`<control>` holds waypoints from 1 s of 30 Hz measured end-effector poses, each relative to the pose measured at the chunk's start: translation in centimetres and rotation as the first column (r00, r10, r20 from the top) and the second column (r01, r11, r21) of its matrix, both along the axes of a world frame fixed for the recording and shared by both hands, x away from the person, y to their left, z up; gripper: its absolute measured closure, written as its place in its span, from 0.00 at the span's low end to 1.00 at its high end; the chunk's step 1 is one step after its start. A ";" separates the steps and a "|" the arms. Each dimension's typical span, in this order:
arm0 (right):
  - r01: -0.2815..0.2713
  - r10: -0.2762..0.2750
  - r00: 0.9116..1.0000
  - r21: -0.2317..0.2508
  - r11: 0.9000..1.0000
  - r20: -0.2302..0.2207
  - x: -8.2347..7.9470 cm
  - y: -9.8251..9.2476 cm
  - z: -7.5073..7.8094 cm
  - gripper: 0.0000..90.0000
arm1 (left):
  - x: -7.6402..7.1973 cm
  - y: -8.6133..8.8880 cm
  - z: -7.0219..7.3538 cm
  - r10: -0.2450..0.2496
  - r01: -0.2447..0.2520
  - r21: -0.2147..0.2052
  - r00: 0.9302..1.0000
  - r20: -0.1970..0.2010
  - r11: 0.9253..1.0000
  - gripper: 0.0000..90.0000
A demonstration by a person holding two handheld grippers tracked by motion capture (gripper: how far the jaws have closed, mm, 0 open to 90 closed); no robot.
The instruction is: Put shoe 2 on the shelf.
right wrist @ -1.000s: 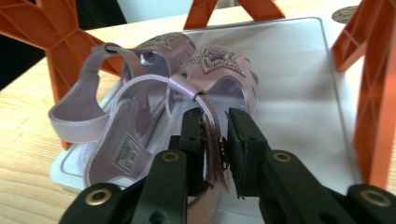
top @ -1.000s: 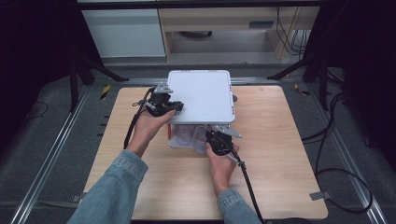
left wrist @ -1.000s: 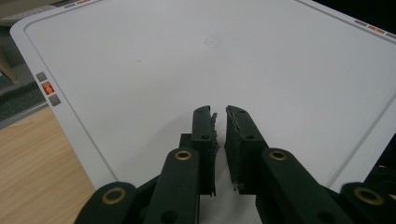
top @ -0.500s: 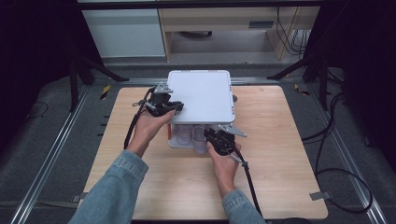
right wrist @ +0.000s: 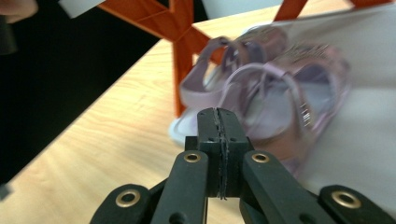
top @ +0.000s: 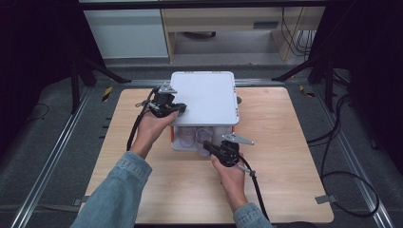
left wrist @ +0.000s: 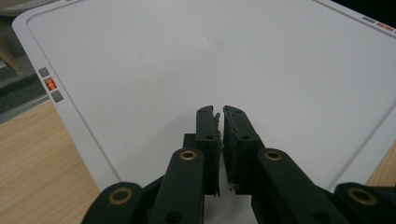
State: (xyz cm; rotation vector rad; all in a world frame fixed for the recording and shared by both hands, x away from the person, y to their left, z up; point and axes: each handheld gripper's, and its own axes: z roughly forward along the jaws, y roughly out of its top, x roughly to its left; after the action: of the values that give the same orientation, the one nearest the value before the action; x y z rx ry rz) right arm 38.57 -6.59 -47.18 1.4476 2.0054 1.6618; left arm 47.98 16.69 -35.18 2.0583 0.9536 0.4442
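From the high view, the left gripper (top: 179, 109) rests on the white box lid (top: 205, 98), jaws nearly together; the right gripper (top: 209, 144) sits at the box's open front. Left gripper view: lid (left wrist: 187, 60) spreads right under and beyond the tips. Right gripper view: right gripper (right wrist: 218, 116) has just snapped together on nothing, pink sandals (right wrist: 275, 88) just ahead. Looks like the reach-in step; next it'd need to open and grab a strap.
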 end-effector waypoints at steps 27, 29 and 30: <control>-0.103 0.090 0.979 -0.063 0.993 -0.182 -0.5 0.1 -3.8 1.00 | 0.1 -0.1 0.2 0.016 -0.016 0.013 1.000 -0.017 1.000 0.97; -0.099 0.083 0.978 -0.073 0.992 -0.194 -0.4 0.1 -4.3 1.00 | 0.1 -0.1 0.2 0.017 -0.016 0.012 1.000 -0.018 1.000 0.98; -0.096 0.079 0.977 -0.073 0.993 -0.200 -0.3 0.0 -4.4 1.00 | 0.1 -0.1 0.2 0.017 -0.016 0.012 1.000 -0.018 1.000 0.98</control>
State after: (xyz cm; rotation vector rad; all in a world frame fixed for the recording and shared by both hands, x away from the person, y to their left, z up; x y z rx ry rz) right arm 38.23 -6.56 -51.56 1.5707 2.2438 1.4993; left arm 48.10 16.55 -34.98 2.0695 0.9814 0.4416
